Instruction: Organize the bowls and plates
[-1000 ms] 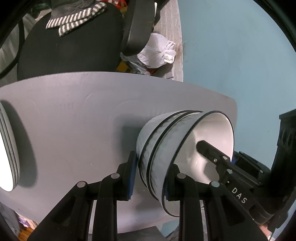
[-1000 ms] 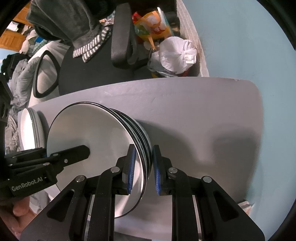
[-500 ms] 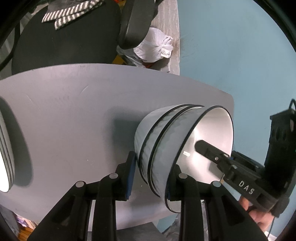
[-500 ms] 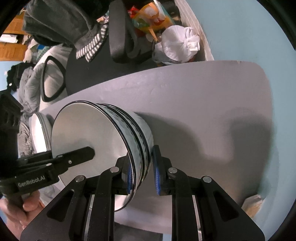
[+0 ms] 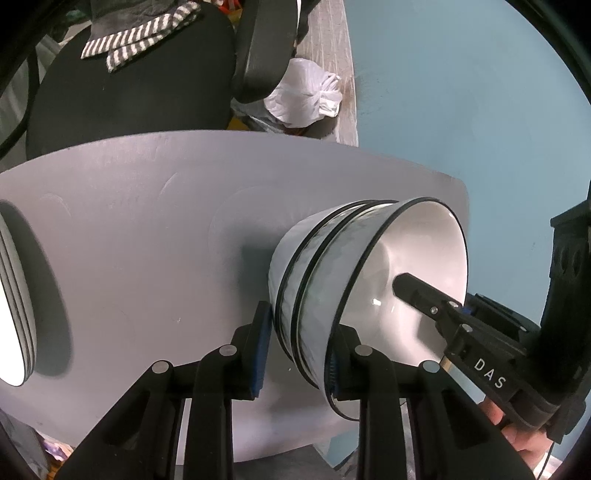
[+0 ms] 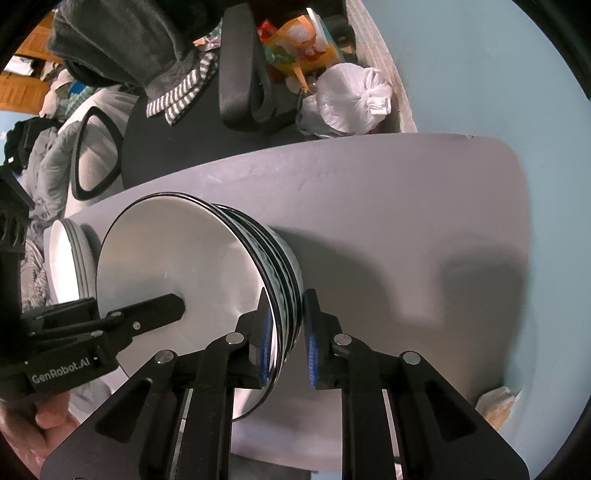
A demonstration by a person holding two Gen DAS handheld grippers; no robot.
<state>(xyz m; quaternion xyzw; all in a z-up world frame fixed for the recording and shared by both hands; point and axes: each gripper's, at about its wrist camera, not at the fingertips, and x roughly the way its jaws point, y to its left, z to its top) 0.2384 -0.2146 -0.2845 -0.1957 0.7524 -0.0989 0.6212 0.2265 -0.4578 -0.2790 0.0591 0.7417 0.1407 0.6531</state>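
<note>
a: what is gripped nearest the cameras?

b: a stack of bowls (image 5: 325, 280) is clamped from both sides. the left tongs (image 5: 297, 354) are closed on the near part of the rims, one blue pad outside the stack and the other finger inside the top bowl. the gap is kept narrow, only as wide as the nested walls.

a: and the other side?

b: the right tongs (image 6: 286, 339) are closed on the opposite part of the rims (image 6: 275, 266), one pad inside the top bowl and one outside, set even closer together. each tool's finger is seen reaching into the white inside of the bowl from the other camera.

a: where is the stack placed?

b: its foot is seen against the grey table (image 5: 147, 229), towards the right end; whether it is resting or lifted cannot be told.

a: what is seen farther off?

b: a pile of plates (image 6: 68, 258) is set at the left end of the table. beyond it a black chair (image 5: 122, 88) with a striped cloth (image 5: 140, 33) and a white bag (image 6: 351, 99) are seen.
</note>
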